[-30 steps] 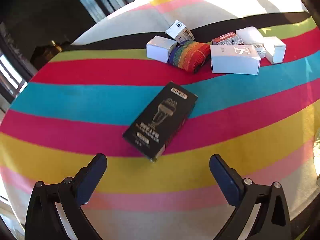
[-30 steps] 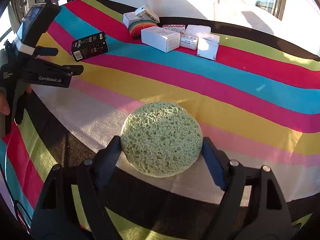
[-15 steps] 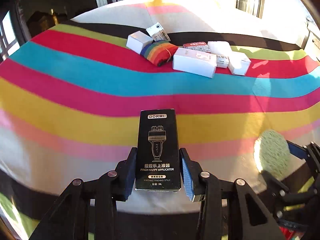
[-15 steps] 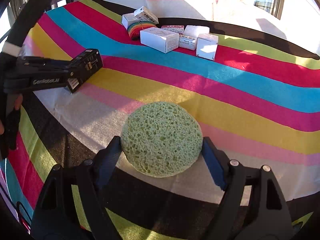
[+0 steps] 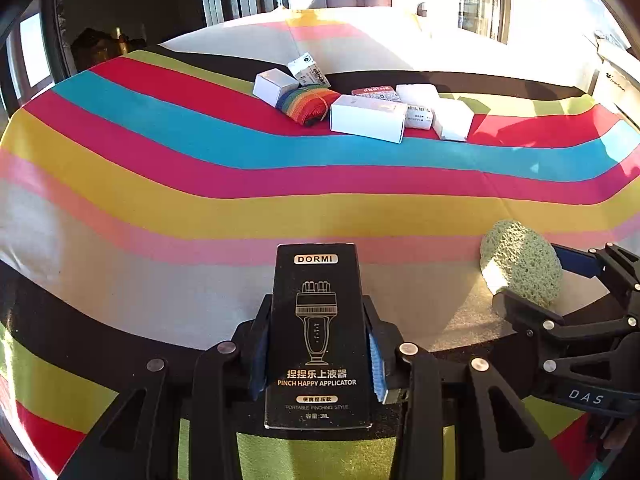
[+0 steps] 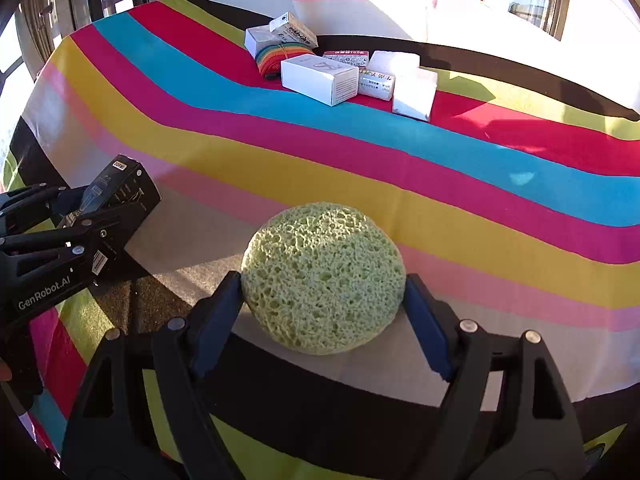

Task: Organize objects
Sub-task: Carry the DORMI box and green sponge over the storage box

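A black DORMI box (image 5: 318, 332) stands lengthwise between the pads of my left gripper (image 5: 316, 320), which is shut on its long sides and holds it above the near part of the striped tablecloth (image 5: 200, 200). In the right wrist view the same box (image 6: 120, 192) and left gripper (image 6: 92, 208) sit at the far left. My right gripper (image 6: 323, 284) is shut on a round green sponge (image 6: 324, 272), its blue pads pressing on both sides. From the left wrist view the sponge (image 5: 520, 264) and right gripper (image 5: 540, 280) are at the right.
A cluster lies on the far red stripe: a long white box (image 5: 368, 118), a rainbow-striped roll (image 5: 308, 102), a red-labelled pack (image 5: 376, 93) and several small white boxes. Windows and dark frames stand behind the table. Broad stripes of cloth separate the cluster from both grippers.
My left gripper went from open short of the black box to shut on it, then carried it toward the near edge beside the right gripper. The right gripper and sponge stayed put.
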Demonstrator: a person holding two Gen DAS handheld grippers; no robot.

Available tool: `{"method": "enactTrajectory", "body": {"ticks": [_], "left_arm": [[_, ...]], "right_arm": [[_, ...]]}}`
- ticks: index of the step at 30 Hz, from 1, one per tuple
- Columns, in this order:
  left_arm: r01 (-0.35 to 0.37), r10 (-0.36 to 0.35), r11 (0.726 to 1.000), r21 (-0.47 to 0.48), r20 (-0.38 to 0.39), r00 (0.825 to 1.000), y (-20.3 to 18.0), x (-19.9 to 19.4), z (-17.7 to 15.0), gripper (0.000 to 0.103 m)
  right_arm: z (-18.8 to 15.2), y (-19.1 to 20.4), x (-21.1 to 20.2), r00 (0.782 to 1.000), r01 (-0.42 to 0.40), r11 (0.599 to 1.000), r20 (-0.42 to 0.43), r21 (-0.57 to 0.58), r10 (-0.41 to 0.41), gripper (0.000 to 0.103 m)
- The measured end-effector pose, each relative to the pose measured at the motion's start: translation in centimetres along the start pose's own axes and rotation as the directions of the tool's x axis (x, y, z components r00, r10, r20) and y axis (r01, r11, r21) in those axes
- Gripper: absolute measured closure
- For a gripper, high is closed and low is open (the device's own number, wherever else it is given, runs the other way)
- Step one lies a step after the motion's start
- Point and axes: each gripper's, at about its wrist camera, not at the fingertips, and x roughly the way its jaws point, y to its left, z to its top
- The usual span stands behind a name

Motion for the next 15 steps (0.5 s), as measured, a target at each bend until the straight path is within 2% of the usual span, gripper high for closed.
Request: {"method": "enactTrajectory", "body": {"ticks": [3,10,15], "left_arm": [[0.004,-0.004,1.000,-0.005,0.029,1.000,0.1,-0.5,-1.1,0.063],[0.012,-0.011,0.994,-0.105,0.006,1.000,1.9,0.0,-1.2,0.062],[0.003,-0.002,0.994,-0.107,0.006,1.000,1.9,0.0,-1.2,0.062]], "right_arm": [[0.0,0.1,0.0,1.000,0.000,1.000,0.000,0.000,0.000,0.021],[0.0,0.1,-0.1,1.000,0.001,1.000,0.001,-0.001,-0.001,0.021],[0.0,0.2,0.0,1.000,0.003,1.000,-0.001,-0.003,-0.003,0.021]]}}
